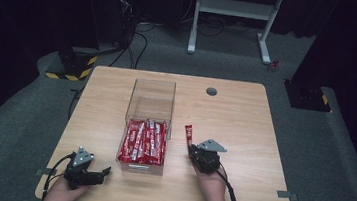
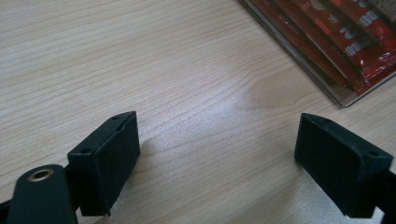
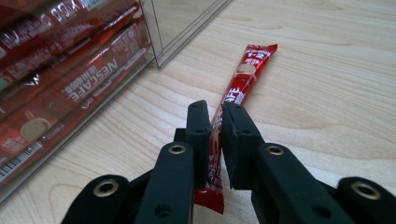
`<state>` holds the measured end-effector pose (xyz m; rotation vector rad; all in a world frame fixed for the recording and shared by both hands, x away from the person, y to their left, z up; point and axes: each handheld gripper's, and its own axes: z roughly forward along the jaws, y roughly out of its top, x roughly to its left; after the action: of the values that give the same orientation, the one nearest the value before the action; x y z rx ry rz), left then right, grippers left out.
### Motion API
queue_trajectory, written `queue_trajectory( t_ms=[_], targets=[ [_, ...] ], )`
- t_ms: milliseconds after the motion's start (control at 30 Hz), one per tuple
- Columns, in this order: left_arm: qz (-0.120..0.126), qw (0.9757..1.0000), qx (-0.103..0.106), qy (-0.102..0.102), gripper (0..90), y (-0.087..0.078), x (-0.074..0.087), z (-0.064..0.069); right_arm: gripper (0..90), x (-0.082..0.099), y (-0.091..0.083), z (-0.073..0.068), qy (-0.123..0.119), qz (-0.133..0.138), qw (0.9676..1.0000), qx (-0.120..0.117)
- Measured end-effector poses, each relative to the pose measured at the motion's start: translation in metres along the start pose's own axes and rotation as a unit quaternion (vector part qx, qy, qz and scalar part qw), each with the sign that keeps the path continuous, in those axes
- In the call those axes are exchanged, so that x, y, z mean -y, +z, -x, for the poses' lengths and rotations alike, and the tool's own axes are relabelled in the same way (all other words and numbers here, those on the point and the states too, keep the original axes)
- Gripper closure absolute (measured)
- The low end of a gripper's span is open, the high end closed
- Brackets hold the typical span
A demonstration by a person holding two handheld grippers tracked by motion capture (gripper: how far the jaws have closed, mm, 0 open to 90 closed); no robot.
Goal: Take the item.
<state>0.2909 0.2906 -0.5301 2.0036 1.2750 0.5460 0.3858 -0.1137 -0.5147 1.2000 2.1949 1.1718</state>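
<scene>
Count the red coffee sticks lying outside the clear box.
1. A single red coffee stick lies on the table just right of the clear box, its near end clamped in the right gripper. The rest sit packed inside the box.

Light wood desk with round grey cable port near far edge. Grey carpet floor all round. White metal frame stand behind desk. Black cables trail across floor. Yellow-black striped base far left. Surroundings dark, black curtains.
</scene>
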Motion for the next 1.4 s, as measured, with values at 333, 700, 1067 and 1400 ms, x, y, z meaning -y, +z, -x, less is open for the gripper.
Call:
queue_trajectory(
  t_ms=[333, 700, 1067, 1400],
  targets=[
    [0.0, 1.0, -0.001, 0.0, 14.4, 0.0, 0.0, 0.0, 72.4, -0.006, -0.009, -0.002, -0.003, 0.015, 0.9999, -0.006],
    [0.001, 1.0, 0.0, 0.0, 14.4, 0.0, 0.0, 0.0, 51.3, -0.014, -0.02, -0.008, -0.02, 0.027, 0.9994, -0.009],
    [0.0, 1.0, 0.002, -0.001, 14.4, 0.0, 0.0, -0.001, 27.3, -0.018, -0.028, -0.006, -0.008, 0.031, 0.9995, -0.007],
    [-0.002, 1.0, 0.0, 0.002, 14.4, 0.0, 0.0, 0.0, 25.3, -0.016, -0.037, 0.008, -0.008, 0.024, 0.9997, -0.001]
  ],
)
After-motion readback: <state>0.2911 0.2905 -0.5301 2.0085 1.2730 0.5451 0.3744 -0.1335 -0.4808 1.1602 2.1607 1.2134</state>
